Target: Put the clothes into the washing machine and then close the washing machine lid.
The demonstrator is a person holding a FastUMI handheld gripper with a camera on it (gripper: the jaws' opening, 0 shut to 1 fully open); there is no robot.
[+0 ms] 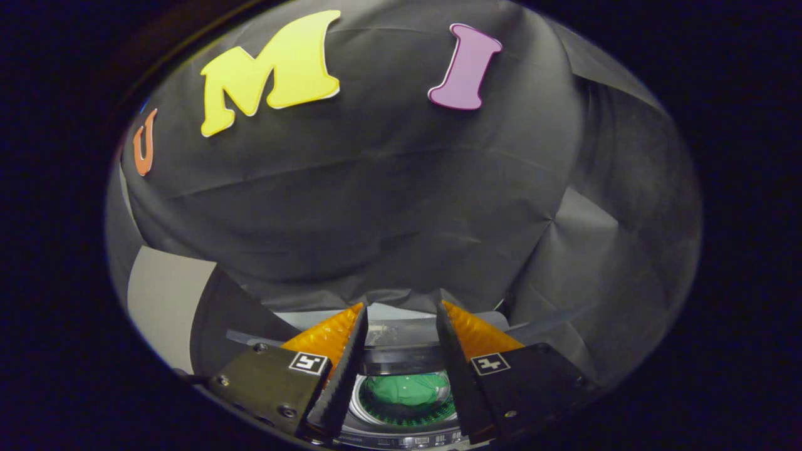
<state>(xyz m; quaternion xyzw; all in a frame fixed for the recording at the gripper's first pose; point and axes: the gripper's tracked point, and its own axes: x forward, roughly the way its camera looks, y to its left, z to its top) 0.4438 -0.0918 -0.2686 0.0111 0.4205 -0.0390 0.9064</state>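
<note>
Green cloth [406, 389] lay bunched in the washer's round drum [401, 418], below and between the fingers, too crumpled to show any long axis or heading. The gripper [401, 313] hung above with its fingers spread wide and holding nothing. Loading looked done, so the lid [401, 337], apparently raised behind the drum, likely needed swinging down.

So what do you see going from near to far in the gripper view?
Gripper, open and holding nothing → washer panel → green cloth in the drum → raised lid → black wall.
</note>
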